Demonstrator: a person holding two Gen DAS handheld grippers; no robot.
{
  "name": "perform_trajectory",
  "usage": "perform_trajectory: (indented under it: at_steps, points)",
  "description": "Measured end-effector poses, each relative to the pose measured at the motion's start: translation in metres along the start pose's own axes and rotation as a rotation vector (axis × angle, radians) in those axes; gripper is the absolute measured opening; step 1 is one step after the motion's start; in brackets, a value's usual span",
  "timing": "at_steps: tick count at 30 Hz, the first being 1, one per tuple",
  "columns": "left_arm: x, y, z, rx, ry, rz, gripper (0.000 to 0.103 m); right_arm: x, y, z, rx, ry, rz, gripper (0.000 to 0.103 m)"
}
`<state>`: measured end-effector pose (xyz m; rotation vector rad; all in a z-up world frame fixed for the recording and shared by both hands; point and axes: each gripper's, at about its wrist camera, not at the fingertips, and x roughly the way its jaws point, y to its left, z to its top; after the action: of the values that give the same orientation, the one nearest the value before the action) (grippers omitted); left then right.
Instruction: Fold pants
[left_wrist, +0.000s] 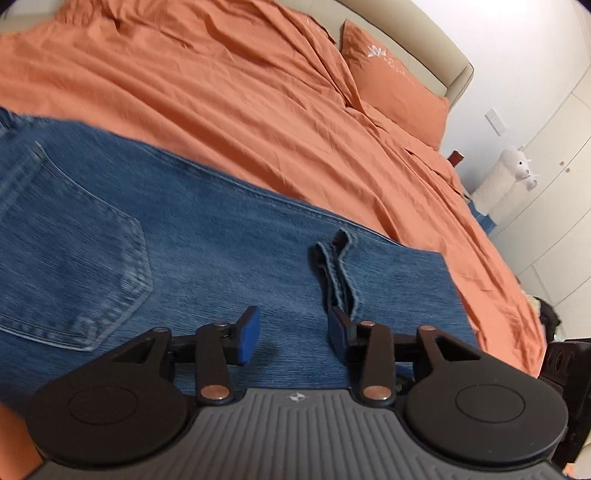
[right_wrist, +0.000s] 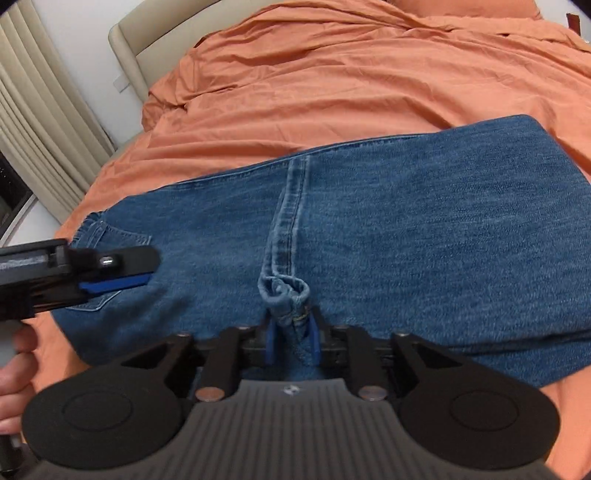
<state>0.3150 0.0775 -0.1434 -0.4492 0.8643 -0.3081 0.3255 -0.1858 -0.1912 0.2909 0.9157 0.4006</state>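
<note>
Blue denim pants (left_wrist: 184, 236) lie spread flat on a bed covered in a rumpled orange sheet (left_wrist: 229, 92). All positions here are given relative to the pants.

At the left end of the pants in the left wrist view sits a stitched back pocket (left_wrist: 70, 251). To the right of the pocket, the left gripper (left_wrist: 293, 334) hovers just above the denim, its two blue-padded fingers spread apart with nothing between them. Beside its right finger, a bunched hem edge (left_wrist: 338, 273) stands up from the flat cloth; whether the finger touches it cannot be told. Beyond the far right end of the pants, an orange pillow (left_wrist: 395, 92) rests against a beige headboard (left_wrist: 443, 55), and a white plush toy (left_wrist: 513, 170) stands off the bed's side.

In the right wrist view, the left gripper (right_wrist: 122, 275) appears again from the side at the left end of the pants, over the pocket (right_wrist: 122, 236). To the right of it, near the middle of the pants, the right gripper (right_wrist: 291, 343) is clamped on the rolled hem edge (right_wrist: 284, 295), with the denim pinched between its blue pads. From that pinch a double-stitched seam (right_wrist: 291, 206) runs away across the pants toward their far edge. The rest of the folded denim spreads flat to the right.
</note>
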Motion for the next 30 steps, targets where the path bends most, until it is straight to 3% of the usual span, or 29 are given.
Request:
perform_trajectory:
  at_steps: [2, 6, 12, 15, 16, 17, 18, 19, 24, 27, 30]
  points:
    - [0.01, 0.0, 0.001, -0.018, 0.016, -0.044, 0.06, -0.007, -0.002, 0.003, 0.019, 0.024, 0.027, 0.03]
    - [0.039, -0.001, 0.01, -0.05, 0.037, -0.078, 0.065, -0.04, -0.015, 0.017, 0.057, -0.021, 0.012, 0.037]
    - [0.088, -0.005, 0.031, -0.109, 0.03, -0.114, 0.068, -0.09, -0.07, 0.028, 0.04, -0.175, -0.274, 0.04]
    - [0.108, -0.007, 0.033, -0.119, 0.027, -0.103, 0.066, -0.104, -0.105, 0.03, 0.1, -0.24, -0.348, 0.036]
    - [0.113, -0.008, 0.034, -0.119, 0.021, -0.107, 0.058, -0.107, -0.115, 0.031, 0.119, -0.25, -0.369, 0.027]
    - [0.114, -0.009, 0.033, -0.118, 0.015, -0.112, 0.035, -0.11, -0.127, 0.031, 0.143, -0.259, -0.379, 0.023]
    - [0.114, -0.012, 0.032, -0.108, 0.006, -0.107, 0.02, -0.109, -0.135, 0.034, 0.167, -0.265, -0.384, 0.018]
    - [0.112, -0.018, 0.032, -0.083, -0.013, -0.093, 0.015, -0.108, -0.141, 0.036, 0.192, -0.271, -0.389, 0.014]
    - [0.069, -0.049, 0.035, 0.064, -0.151, -0.12, 0.01, -0.101, -0.153, 0.052, 0.177, -0.334, -0.356, 0.006]
    - [0.075, -0.043, 0.036, 0.076, -0.14, -0.063, 0.01, -0.09, -0.15, 0.074, 0.181, -0.372, -0.309, 0.005]
    - [0.098, -0.024, 0.032, 0.03, -0.077, -0.034, 0.01, -0.066, -0.152, 0.092, 0.154, -0.358, -0.312, 0.002]
